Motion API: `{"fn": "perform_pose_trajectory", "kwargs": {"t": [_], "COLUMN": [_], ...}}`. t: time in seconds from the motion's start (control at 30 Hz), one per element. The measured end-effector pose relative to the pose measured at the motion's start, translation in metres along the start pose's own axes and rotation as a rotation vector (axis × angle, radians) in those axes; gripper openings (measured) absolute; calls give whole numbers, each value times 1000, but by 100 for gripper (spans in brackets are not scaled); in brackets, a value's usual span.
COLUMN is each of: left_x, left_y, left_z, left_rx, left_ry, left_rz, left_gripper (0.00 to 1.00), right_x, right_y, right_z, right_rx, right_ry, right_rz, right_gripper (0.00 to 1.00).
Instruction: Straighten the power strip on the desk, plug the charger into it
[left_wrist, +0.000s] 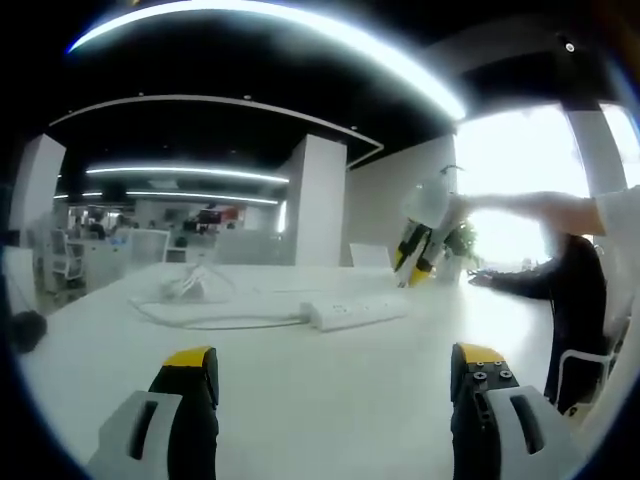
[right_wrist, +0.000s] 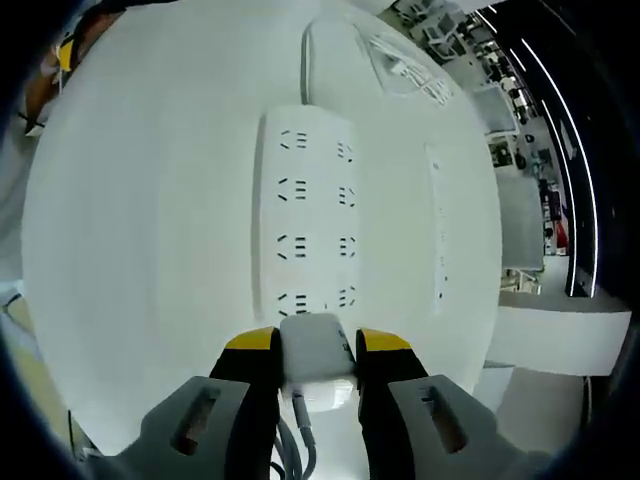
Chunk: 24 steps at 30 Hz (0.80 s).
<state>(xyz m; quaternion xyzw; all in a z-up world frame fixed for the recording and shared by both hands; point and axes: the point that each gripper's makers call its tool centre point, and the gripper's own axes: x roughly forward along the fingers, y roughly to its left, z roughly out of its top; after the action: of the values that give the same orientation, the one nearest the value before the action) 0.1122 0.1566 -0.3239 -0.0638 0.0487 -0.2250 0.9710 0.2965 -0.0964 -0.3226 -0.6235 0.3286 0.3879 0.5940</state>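
Now | charger (right_wrist: 318, 350) clamped | power strip (right_wrist: 305, 215) runs lengthwise away

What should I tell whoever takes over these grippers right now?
Left hand-held gripper: open, holding nothing, low over the desk.
Right hand-held gripper: shut on the charger, poised above the near end of the strip; its cable hangs down between the jaws.
Strip: flat on the desk, sockets up, cord leading away.
Done: charger picked up; strip looks straight.
Left: lower the charger into a socket and press it home.
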Motion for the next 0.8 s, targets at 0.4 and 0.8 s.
{"fn": "perform_pose_trajectory", "kwargs": {"t": [0.4, 0.8], "left_x": [0, 2], "left_y": [1, -1], "left_z": [-2, -1], "left_rx": [2, 5], "left_ry": [7, 8], "left_rz": [2, 8], "left_gripper": [99, 99], "right_x": [10, 18], "right_y": [2, 0], "right_z": [4, 4], "right_rx": [29, 16], "right_ry": [31, 57], "right_rz": [26, 48], "right_gripper": [27, 27]}}
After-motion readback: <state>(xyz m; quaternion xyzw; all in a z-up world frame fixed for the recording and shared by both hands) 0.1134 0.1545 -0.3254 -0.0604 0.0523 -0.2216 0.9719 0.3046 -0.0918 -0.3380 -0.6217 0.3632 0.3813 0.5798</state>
